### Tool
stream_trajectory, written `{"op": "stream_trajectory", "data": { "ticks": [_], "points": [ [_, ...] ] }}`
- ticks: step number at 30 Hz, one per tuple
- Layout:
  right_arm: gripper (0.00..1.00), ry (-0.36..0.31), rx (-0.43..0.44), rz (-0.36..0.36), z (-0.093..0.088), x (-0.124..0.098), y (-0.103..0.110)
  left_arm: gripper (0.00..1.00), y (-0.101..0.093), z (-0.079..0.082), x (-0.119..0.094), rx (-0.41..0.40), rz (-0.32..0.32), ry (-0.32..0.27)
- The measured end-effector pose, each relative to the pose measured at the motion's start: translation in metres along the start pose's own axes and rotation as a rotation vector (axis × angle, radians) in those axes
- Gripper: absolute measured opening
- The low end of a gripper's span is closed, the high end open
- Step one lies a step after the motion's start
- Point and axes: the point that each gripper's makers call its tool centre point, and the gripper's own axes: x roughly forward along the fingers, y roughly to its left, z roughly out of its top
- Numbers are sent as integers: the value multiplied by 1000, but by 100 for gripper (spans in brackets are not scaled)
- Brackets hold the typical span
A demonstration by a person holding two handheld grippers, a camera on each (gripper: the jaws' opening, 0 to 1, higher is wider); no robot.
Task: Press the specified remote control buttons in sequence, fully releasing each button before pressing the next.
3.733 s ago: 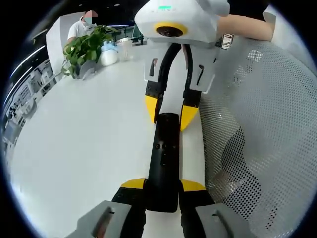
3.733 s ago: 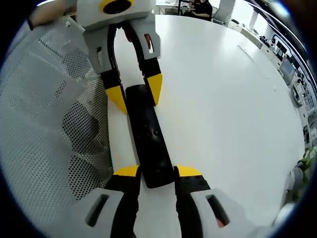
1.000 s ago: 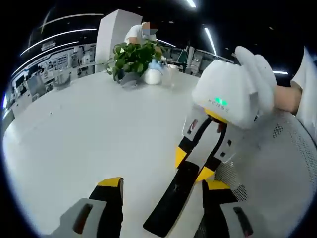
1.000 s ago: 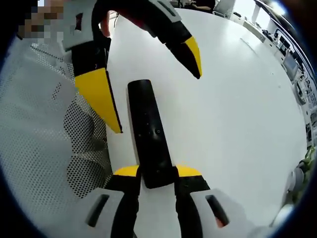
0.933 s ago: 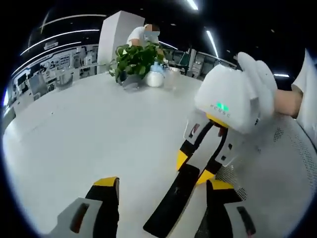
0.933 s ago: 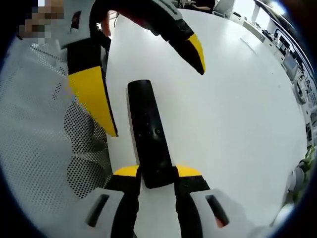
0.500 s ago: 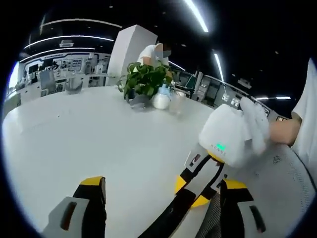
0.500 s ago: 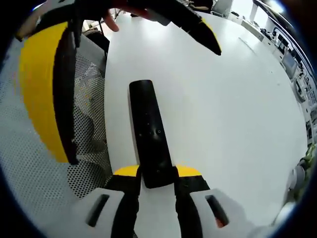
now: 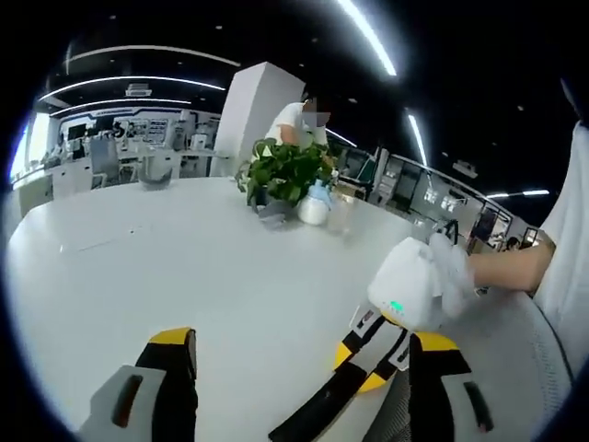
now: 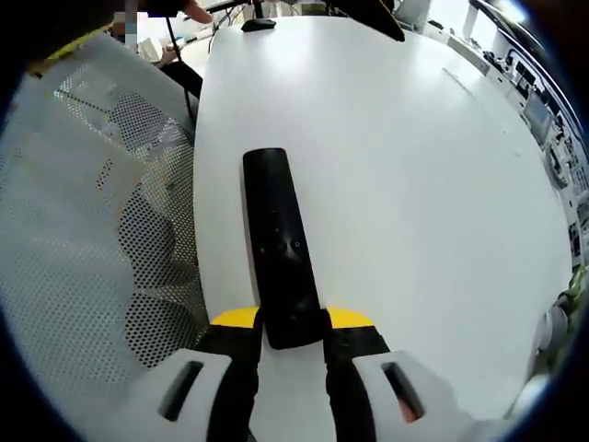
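The left gripper (image 9: 299, 368), jaws wide and empty, has been lifted clear of the remote (image 10: 279, 253), now clamped only by the right gripper (image 10: 291, 330), so a release between presses is suggested.

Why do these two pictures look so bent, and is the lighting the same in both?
Left gripper view: the fisheye lens curves the white table edge, and the ceiling is dark with bright strip lights. Right gripper view: evenly bright, with soft glare on the table top beyond the long black remote control, and straight edges bow near the rim.
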Motion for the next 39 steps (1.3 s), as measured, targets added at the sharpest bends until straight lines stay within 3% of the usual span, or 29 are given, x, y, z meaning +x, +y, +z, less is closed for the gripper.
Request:
{"op": "stream_trajectory", "data": {
  "ticks": [10,23,29,31,35,37,39],
  "points": [
    [25,-1,9,2,0,-1,0,100,13,12,-48,41,134,-51],
    [26,-9,16,-12,0,-1,1,100,7,13,-93,61,264,-126],
    [26,-18,22,-21,0,0,1,100,2,-5,-101,49,299,-104],
    [26,-18,19,-28,0,0,1,100,3,-5,-103,106,324,-72],
    [26,-24,27,-40,0,0,1,100,-5,2,-113,67,320,-144],
    [26,-34,40,-42,0,0,0,100,-1,6,-119,122,368,-158],
    [26,-45,53,-41,0,-1,0,100,1,15,-123,173,409,-217]
  ]
}}
